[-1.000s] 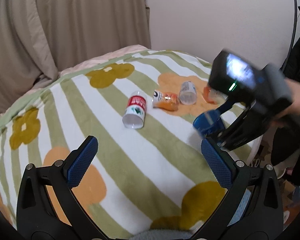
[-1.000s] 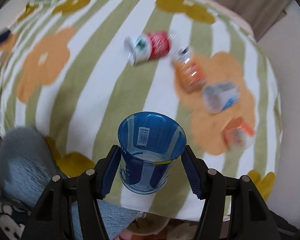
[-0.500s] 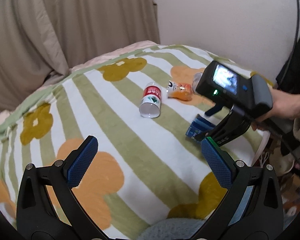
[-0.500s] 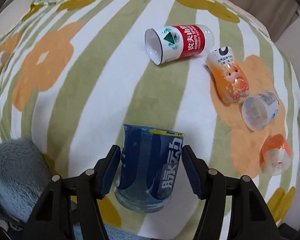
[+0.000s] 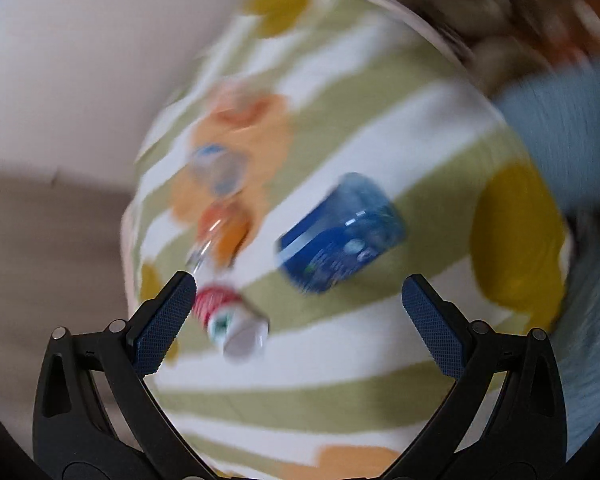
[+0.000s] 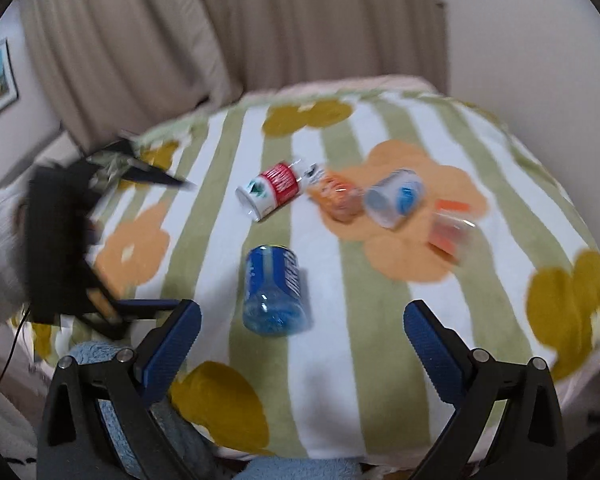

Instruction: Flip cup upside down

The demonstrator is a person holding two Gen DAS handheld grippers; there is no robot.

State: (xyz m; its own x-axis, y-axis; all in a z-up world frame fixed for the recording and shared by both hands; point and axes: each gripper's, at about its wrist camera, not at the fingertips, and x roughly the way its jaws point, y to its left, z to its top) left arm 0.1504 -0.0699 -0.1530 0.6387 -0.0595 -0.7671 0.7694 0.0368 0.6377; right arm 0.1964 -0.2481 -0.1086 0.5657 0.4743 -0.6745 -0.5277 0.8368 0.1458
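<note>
The blue translucent cup (image 6: 274, 290) stands on the striped flower blanket (image 6: 380, 320), its rim down and base up as far as the blur lets me tell. It also shows, blurred, in the left wrist view (image 5: 338, 234). My right gripper (image 6: 302, 320) is open and empty, pulled back just short of the cup. My left gripper (image 5: 298, 300) is open and empty, tilted, above the blanket (image 5: 340, 344). The left gripper also shows at the left of the right wrist view (image 6: 72, 248).
Other cups lie on their sides behind the blue one: a red-and-white one (image 6: 274, 190), an orange one (image 6: 340, 198), a white-and-blue one (image 6: 394, 198) and a clear orange one (image 6: 450, 228). A light blue fluffy cloth (image 6: 112, 392) lies at the near edge. Curtains hang behind.
My right gripper has let go of the blue cup, set on the blanket, and drawn back. My left gripper has swung and rolled sharply; its view is blurred.
</note>
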